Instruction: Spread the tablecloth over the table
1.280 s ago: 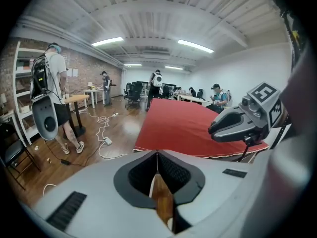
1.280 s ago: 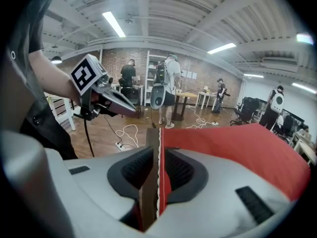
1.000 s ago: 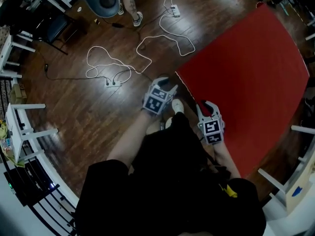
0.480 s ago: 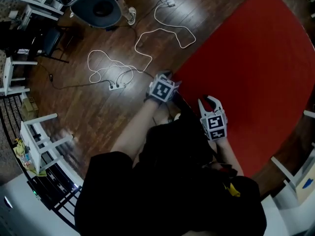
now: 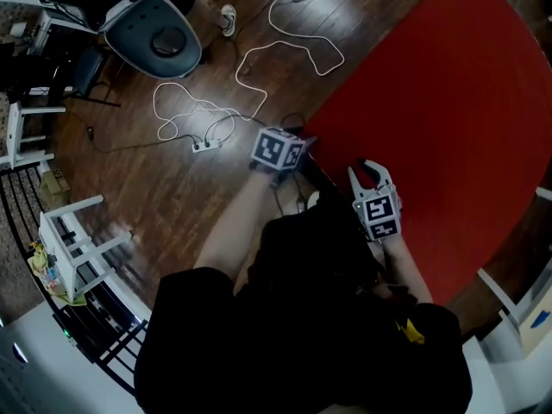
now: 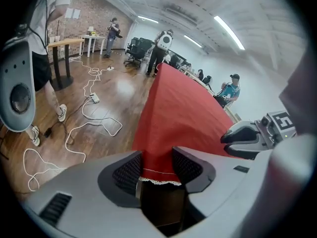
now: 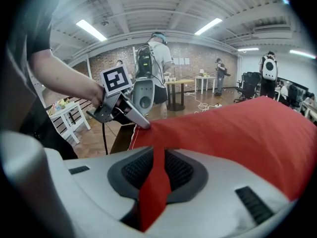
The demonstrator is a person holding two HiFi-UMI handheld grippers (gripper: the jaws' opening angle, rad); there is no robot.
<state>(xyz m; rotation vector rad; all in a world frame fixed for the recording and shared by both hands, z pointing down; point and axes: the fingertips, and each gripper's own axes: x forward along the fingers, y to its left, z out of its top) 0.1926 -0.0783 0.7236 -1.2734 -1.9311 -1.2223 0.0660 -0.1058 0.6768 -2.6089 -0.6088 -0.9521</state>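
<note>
The red tablecloth (image 5: 448,102) covers the long table, and its near corner with a white lace hem (image 6: 157,175) hangs over the table's corner. My left gripper (image 5: 296,139) sits at that corner. Its jaws have just been closing, and in the left gripper view the left gripper (image 6: 157,166) has its pads against the cloth on both sides. My right gripper (image 5: 373,169) is further along the near edge. In its own view the right gripper (image 7: 157,170) is shut on a pinched fold of the tablecloth (image 7: 237,128). Each gripper shows in the other's view.
A grey office chair (image 5: 155,28) stands on the wooden floor at the upper left. White cables and a power strip (image 5: 203,145) lie beside the table's corner. White racks (image 5: 73,240) stand at the left, white furniture (image 5: 517,304) at the right. Several people stand far off.
My left gripper has moved down and in to the cloth's near corner and turned. My right gripper has shifted a little along the near edge, still holding its fold.
</note>
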